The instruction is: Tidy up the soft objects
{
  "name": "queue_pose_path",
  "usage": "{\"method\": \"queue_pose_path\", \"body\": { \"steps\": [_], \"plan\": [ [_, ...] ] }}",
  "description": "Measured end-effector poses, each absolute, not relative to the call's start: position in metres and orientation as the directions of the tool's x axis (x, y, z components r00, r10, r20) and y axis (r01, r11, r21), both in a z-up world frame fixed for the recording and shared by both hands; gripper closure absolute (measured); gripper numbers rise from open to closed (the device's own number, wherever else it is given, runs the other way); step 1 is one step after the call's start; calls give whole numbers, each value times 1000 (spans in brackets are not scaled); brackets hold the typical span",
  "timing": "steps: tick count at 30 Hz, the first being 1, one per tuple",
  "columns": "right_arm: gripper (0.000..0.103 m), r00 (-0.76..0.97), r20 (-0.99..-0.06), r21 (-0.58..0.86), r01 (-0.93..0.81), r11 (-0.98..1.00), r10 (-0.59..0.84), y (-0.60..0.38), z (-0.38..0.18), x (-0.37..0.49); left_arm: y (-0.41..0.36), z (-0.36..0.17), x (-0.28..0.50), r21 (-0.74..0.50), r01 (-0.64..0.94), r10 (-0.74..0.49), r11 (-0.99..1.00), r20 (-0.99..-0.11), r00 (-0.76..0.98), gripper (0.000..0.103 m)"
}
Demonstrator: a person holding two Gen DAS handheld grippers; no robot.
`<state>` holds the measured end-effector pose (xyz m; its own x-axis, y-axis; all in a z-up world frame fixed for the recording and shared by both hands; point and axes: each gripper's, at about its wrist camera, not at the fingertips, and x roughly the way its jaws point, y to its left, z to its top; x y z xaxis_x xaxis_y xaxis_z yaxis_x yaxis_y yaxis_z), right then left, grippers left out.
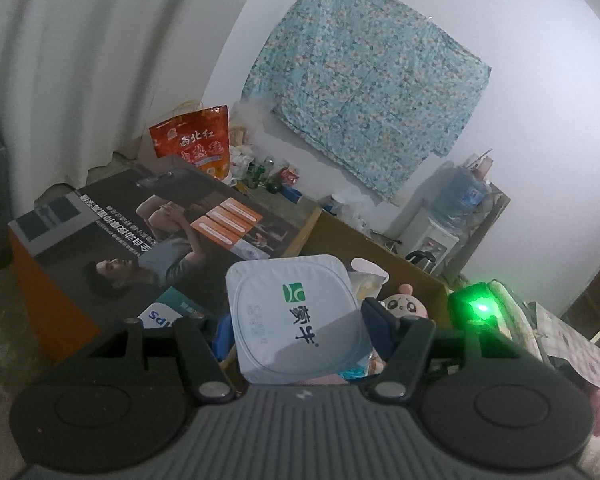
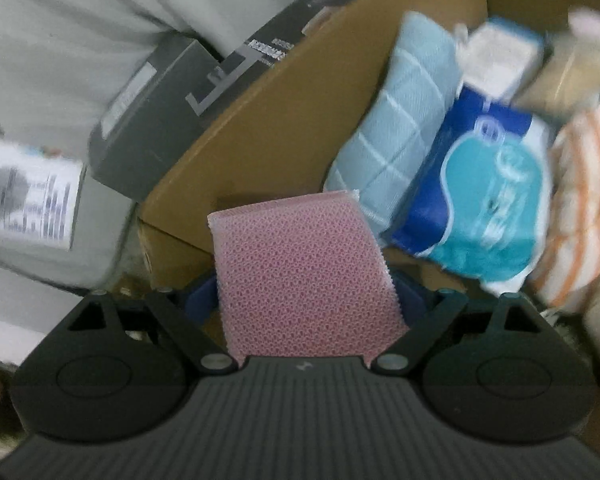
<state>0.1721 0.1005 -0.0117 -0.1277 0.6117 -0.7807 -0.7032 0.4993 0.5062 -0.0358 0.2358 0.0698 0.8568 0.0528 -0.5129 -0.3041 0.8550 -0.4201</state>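
**Sorting mid-way: both claws loaded over the carton**

Left wrist view first: left claw [image 1: 300,332] clenched on a white sealed tub [image 1: 296,316] with a green logo, held above the open cardboard carton [image 1: 340,236]; the tub looks rigid, so whether it counts as soft is doubtful; lower right of centre, a pink plush toy [image 1: 406,305] peeks out of the carton just beside the right-hand finger; far left, a large printed box [image 1: 156,224] stands next to the carton; a red bag [image 1: 194,142] sits behind it.

Right wrist view, blurred: right claw [image 2: 306,300] has a pink mesh sponge [image 2: 304,276] between its fingers; cannot tell whether the pads press it or have let go; it hangs over the carton's near wall [image 2: 284,132].

Carton contents, left to right: light blue checked towel [image 2: 396,132]; blue tissue pack [image 2: 480,188]; orange-striped cloth [image 2: 580,200] at right edge.

Judgement: several soft items already in; sponge next to drop; tub still unplaced; remaining items outside the frames unknown.
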Motion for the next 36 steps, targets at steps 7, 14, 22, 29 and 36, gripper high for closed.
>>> {"method": "queue_pose_path", "body": {
  "steps": [7, 14, 22, 29, 36],
  "plan": [
    [6, -136, -708, 615, -601, 510, 693, 91, -19, 188, 234, 69, -36, -421, -299, 52, 856, -506, 861, 38],
    [1, -179, -659, 700, -500, 509, 730, 87, -33, 194, 234, 67, -36, -414, -311, 57, 856, -522, 851, 38],
    [1, -109, -472, 811, -443, 382, 875, 34, 4, 207, 227, 73, -33, -409, -284, 39, 867, -512, 858, 38],
    [1, 36, -369, 812, -473, 341, 929, -51, 54, 202, 204, 73, -16, -406, -189, -56, 894, -521, 852, 38],
    [1, 162, -328, 805, -467, 365, 931, -140, 66, 179, 158, 43, 36, -457, -72, -241, 886, -589, 771, 38]
  ]
}}
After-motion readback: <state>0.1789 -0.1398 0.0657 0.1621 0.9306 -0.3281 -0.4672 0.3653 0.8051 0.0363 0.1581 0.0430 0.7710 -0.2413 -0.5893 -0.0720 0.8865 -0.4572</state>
